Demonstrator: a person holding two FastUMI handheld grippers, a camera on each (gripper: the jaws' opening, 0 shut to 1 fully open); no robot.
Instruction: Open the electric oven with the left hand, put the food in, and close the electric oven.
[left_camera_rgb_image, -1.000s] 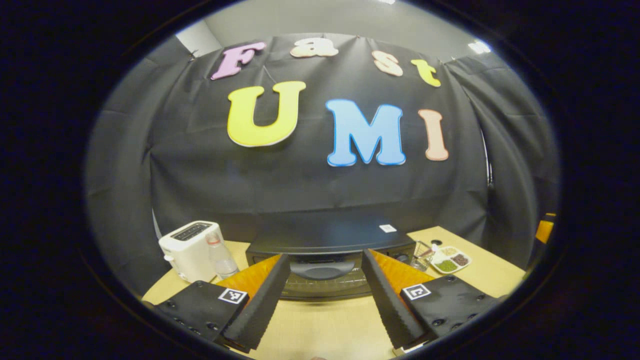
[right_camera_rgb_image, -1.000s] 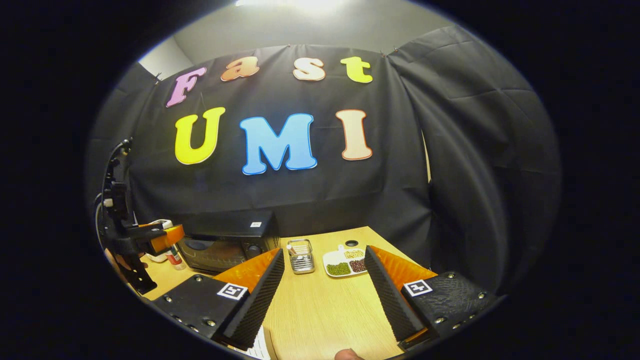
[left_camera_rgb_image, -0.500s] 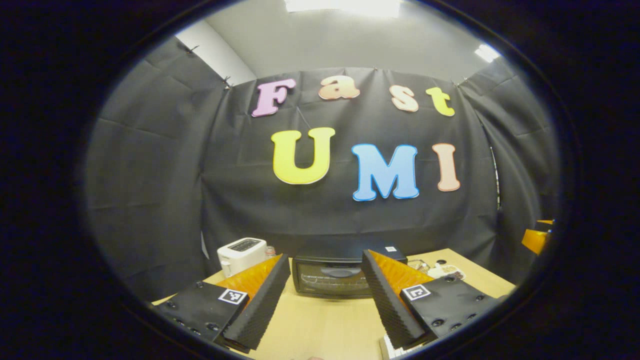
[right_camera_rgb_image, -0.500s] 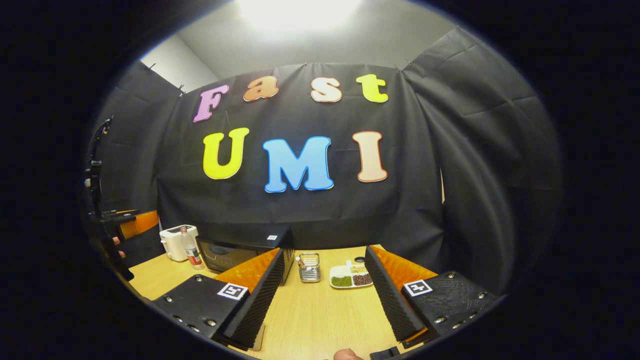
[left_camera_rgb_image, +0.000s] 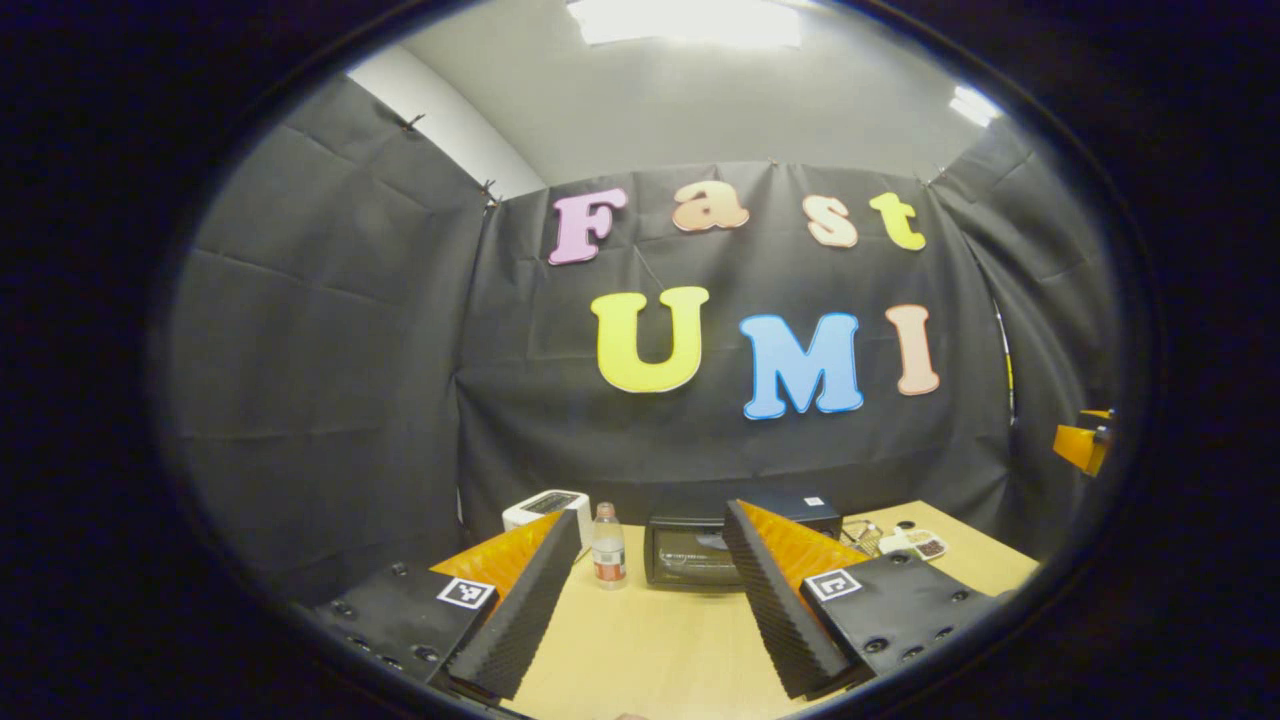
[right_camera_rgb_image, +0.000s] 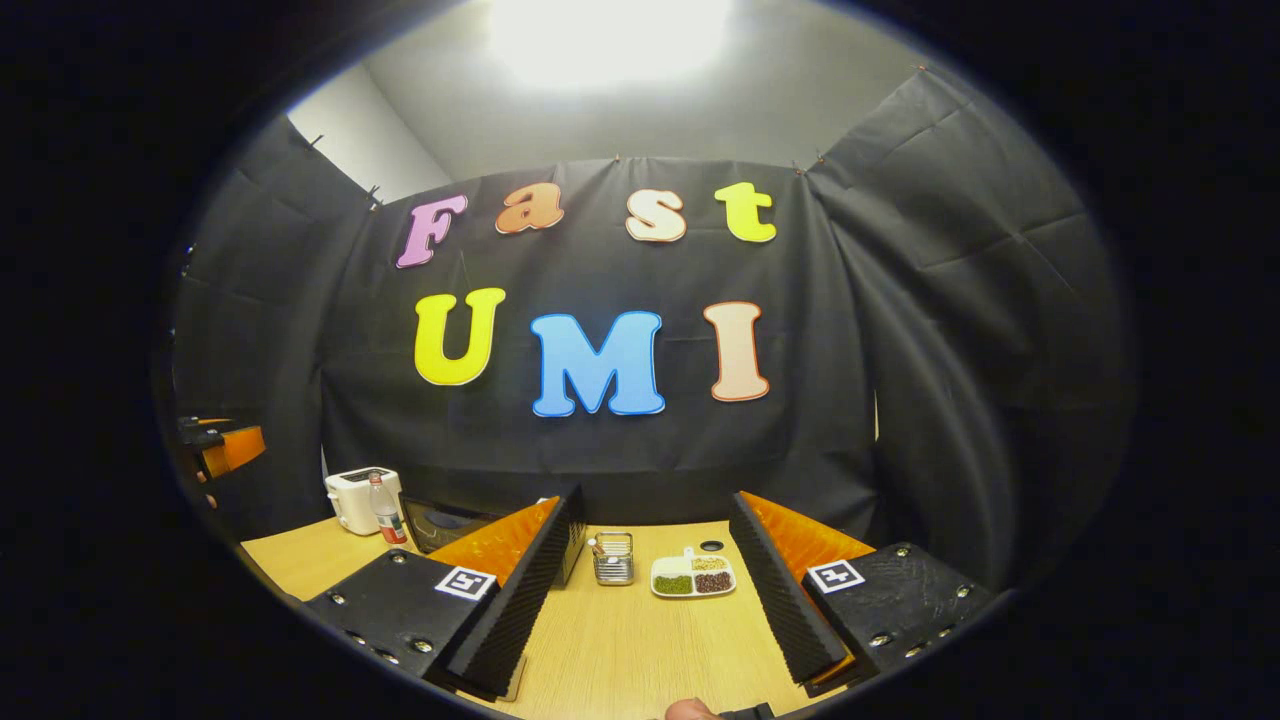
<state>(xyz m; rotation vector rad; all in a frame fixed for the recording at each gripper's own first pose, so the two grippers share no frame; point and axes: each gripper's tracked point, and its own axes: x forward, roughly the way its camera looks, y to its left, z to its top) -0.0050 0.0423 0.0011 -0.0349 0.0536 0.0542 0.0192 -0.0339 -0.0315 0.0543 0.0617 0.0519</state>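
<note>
Ahead of our left hand-held gripper (left_camera_rgb_image: 650, 600), in the left gripper view, the oven (left_camera_rgb_image: 700, 550) sits at the far end of the surface (left_camera_rgb_image: 650, 660), well apart from us and lined up between the two spread fingers (left_camera_rgb_image: 520, 610). Its door is closed. Our fingers stand wide apart and hold nothing. A bottle (left_camera_rgb_image: 607, 546) stands just left of the oven, and a toaster (left_camera_rgb_image: 545, 508) sits further left behind it. To the oven's right we see a small wire basket (left_camera_rgb_image: 862, 535) and a divided tray (left_camera_rgb_image: 915, 543); their contents are too small to tell here. At the right edge we catch part of the other hand-held gripper (left_camera_rgb_image: 1083, 445).

Compared with a second ago, the oven now looks much smaller and farther off; we have drawn back from it, and the bottle now stands clear of our left finger.

Across in the right gripper view, our right hand-held gripper (right_camera_rgb_image: 650, 610) is likewise wide open and empty. The oven (right_camera_rgb_image: 450, 525) lies to the left, partly hidden behind the left finger. The wire basket (right_camera_rgb_image: 613, 558) and the tray (right_camera_rgb_image: 693, 577), with green, brown and pale fillings in its compartments, lie between the fingers, far ahead. Both look smaller than a second ago. The toaster (right_camera_rgb_image: 352, 498) and bottle (right_camera_rgb_image: 383, 510) stand left of the oven, and the left hand-held gripper (right_camera_rgb_image: 225, 448) shows at the left edge.
</note>
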